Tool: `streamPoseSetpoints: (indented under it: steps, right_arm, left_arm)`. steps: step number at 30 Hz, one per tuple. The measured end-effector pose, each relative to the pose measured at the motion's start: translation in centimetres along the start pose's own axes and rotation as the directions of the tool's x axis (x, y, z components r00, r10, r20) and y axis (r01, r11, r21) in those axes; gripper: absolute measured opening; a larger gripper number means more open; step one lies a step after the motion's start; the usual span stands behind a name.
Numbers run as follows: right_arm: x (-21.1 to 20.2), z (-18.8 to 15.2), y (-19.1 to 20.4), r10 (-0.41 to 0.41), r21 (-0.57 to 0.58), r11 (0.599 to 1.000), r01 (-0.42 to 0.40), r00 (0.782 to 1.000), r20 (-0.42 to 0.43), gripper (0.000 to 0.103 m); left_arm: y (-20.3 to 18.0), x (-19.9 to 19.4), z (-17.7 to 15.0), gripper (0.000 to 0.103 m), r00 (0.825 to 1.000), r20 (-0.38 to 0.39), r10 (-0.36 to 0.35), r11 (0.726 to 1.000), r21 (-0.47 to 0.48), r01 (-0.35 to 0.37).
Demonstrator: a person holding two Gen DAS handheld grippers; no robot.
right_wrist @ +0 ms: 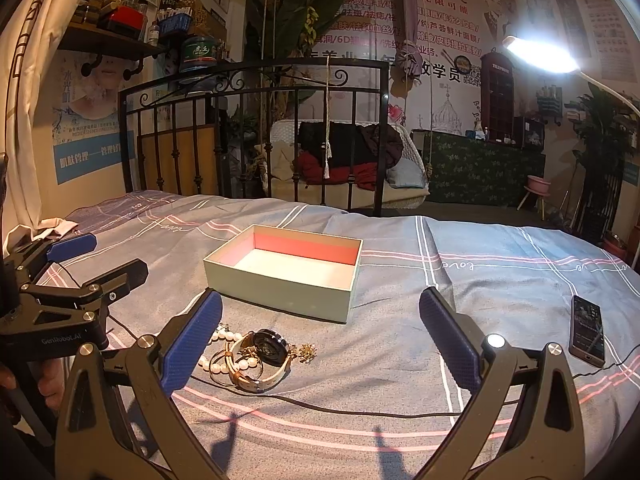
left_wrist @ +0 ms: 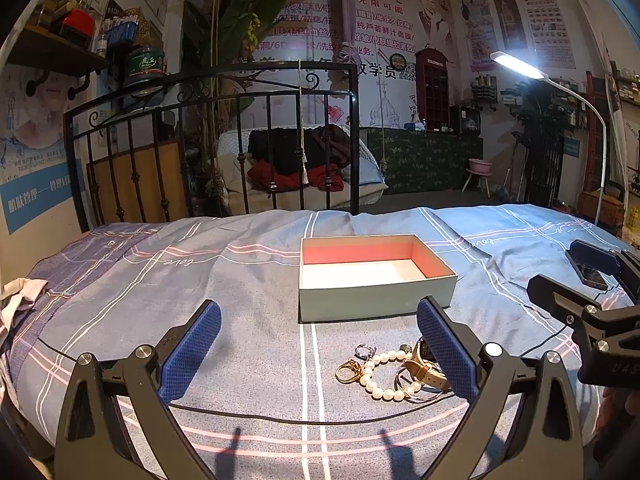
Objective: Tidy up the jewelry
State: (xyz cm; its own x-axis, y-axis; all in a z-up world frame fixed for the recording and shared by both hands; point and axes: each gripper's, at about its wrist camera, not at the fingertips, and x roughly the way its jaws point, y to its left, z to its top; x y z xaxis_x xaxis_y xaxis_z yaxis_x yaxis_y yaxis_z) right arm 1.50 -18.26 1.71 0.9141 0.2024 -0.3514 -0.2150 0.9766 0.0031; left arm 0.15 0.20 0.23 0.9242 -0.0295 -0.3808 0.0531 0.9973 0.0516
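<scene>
Box (left_wrist: 376, 280): open, empty, on bed (left_wrist: 240, 280). Jewelry pile (left_wrist: 394, 372) near side. Left gripper (left_wrist: 318, 354), right gripper (right_wrist: 320, 344): wide open, holding nothing.

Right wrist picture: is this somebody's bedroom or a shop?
Probably a beauty salon with a treatment bed, not a bedroom. The wall posters advertise skin care, a bright work lamp leans over the bed, and product jars crowd the shelf.

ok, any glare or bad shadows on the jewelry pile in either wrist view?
Right wrist: lamp blows out, flaring the upper right; jewelry pile stays readable. Left wrist: lamp milder, pile evenly lit. Both: finger shadows fall short of it; fisheye bends the edges.
</scene>
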Motion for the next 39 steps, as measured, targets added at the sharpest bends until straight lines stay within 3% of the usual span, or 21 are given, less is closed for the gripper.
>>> streamPoseSetpoints:
  steps: [7,13,31,33,36,37,39]
  right_arm:
    - [0.2,-0.1,0.0,0.005,-0.006,1.0,-0.005,1.0,0.004,0.097]
    - [-0.6,-0.3,0.3,-0.005,-0.021,1.0,0.006,0.998,0.066,0.097]
    - [0.8,-1.0,0.9,0.052,-0.032,0.998,-0.051,0.998,0.04,0.097]
    - [1.4,-1.1,1.2,0.059,-0.044,0.997,-0.059,0.998,0.008,0.097]
    - [2.1,-1.0,1.2,0.07,-0.031,0.997,-0.072,0.997,-0.04,0.097]
    - [2.5,-1.0,1.2,0.053,-0.02,0.998,-0.055,0.996,-0.068,0.097]
    - [3.5,-1.1,1.1,-0.063,-0.008,0.998,0.063,0.991,-0.122,0.097]
  left_arm:
    - [-0.3,-0.1,-0.1,0.097,1.0,0.001,-0.005,1.0,0.023,0.005]
    - [0.0,-0.2,0.0,0.097,1.0,0.017,-0.014,1.0,0.0,0.014]
    - [0.6,0.2,0.1,0.097,1.0,0.018,-0.011,1.0,-0.022,0.011]
    - [0.8,0.6,0.1,0.097,1.0,-0.003,-0.023,0.999,-0.029,0.023]
    - [1.4,2.2,0.1,0.097,0.987,-0.128,-0.101,0.995,-0.029,0.098]
    - [1.7,2.8,0.0,0.097,0.978,-0.176,-0.113,0.994,-0.035,0.108]
    - [2.3,4.2,-0.4,0.097,0.955,-0.272,-0.118,0.993,-0.047,0.109]
